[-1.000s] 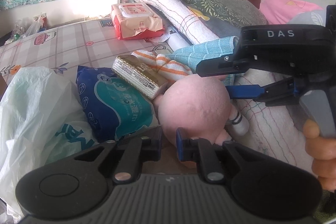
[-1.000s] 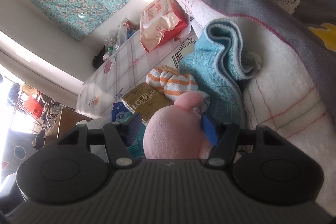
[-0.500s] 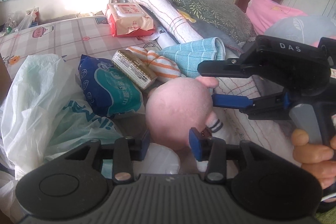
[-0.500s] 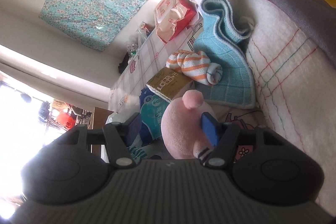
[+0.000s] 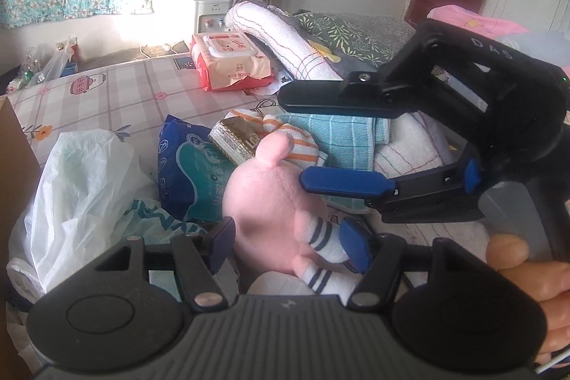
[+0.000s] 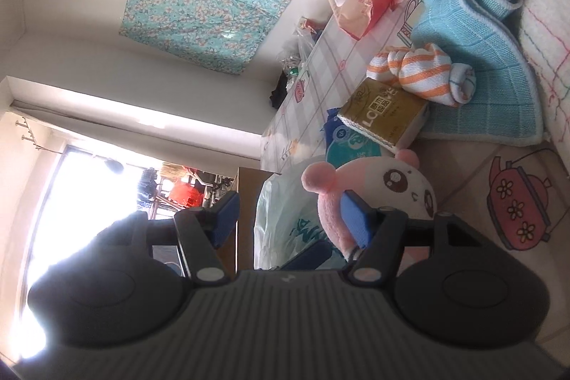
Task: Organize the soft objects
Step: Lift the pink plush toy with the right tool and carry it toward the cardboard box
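Note:
A pink plush toy (image 5: 270,202) with striped white legs sits between the fingers of my left gripper (image 5: 288,246), which are wide apart around its lower body. My right gripper (image 5: 299,138) is open, its jaws spread above and beside the toy's head. In the right wrist view the toy's face (image 6: 402,187) lies beside the right gripper (image 6: 288,219), outside its blue pad (image 6: 352,219). An orange-striped rolled cloth (image 5: 285,134), also in the right wrist view (image 6: 420,73), lies by a folded blue towel (image 5: 338,138), likewise in that view (image 6: 470,34).
A white plastic bag (image 5: 82,187) lies at the left, next to a blue tissue pack (image 5: 188,173) and a gold packet (image 5: 231,141). A red wet-wipes pack (image 5: 228,63) sits farther back. Rolled blankets (image 5: 285,38) and pillows fill the right. A brown box edge (image 5: 14,148) stands far left.
My left gripper has opened wider and now has the toy's body and legs between its fingers. My right gripper has come off the toy and lifted, jaws open.

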{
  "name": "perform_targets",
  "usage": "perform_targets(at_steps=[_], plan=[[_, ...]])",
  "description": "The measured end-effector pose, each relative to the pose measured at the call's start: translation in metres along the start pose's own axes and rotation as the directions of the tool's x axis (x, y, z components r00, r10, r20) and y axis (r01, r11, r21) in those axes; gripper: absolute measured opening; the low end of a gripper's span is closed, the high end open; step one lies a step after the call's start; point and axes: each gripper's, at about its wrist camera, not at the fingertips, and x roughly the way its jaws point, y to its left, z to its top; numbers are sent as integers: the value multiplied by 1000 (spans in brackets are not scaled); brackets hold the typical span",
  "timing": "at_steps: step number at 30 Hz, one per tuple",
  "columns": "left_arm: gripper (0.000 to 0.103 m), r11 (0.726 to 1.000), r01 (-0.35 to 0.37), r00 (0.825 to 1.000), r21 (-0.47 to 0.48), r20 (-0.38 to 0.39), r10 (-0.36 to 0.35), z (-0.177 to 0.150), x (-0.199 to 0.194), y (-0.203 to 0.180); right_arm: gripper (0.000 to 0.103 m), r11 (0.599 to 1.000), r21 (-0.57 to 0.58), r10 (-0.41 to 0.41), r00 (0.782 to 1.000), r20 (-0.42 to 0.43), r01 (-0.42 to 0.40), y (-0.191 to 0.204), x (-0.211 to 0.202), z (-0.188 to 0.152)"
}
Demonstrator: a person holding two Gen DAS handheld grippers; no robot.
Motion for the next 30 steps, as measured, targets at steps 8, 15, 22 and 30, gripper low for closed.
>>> perform_targets(at_steps=[8, 15, 22, 30], plan=[[66, 999, -41, 999, -17, 15, 41, 4, -1, 7, 64, 992, 89, 99, 992, -80, -92, -5, 22, 5], [65, 998, -12, 1000, -62, -12, 11, 1, -1, 18, 69, 995, 59, 83, 997, 7, -83, 0, 2, 14], [66, 997, 4, 1000, -74, -26, -6, -1, -5, 22, 75, 983, 84, -164, 986, 32, 160, -31, 7, 15], [68, 993, 46, 999, -107, -17, -48, -1, -19, 33, 79, 982, 93, -161, 987, -23, 162, -42, 35, 0]])
